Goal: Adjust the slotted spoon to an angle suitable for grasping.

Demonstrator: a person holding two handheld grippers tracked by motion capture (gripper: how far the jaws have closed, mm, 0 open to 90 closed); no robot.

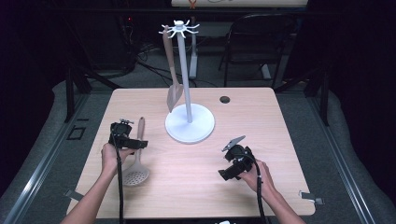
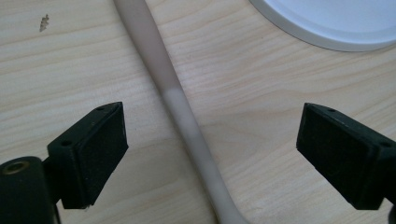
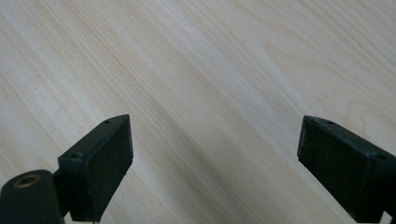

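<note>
Left claw [image 2: 212, 154] spread wide, straddling slotted spoon handle [image 2: 187, 126] lying flat on desk [image 2: 261, 93], long axis running between jaws. Right claw [image 3: 215, 163] also apart, farther off, over bare wood.

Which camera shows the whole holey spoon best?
The high view: the slotted spoon lies whole on the table, under the left claw. The left gripper view shows just its handle between the open jaws. The right gripper view shows bare wood.

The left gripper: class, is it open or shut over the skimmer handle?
Open. The left gripper has its jaws spread wide on either side of the skimmer handle, neither pad touching it.
</note>
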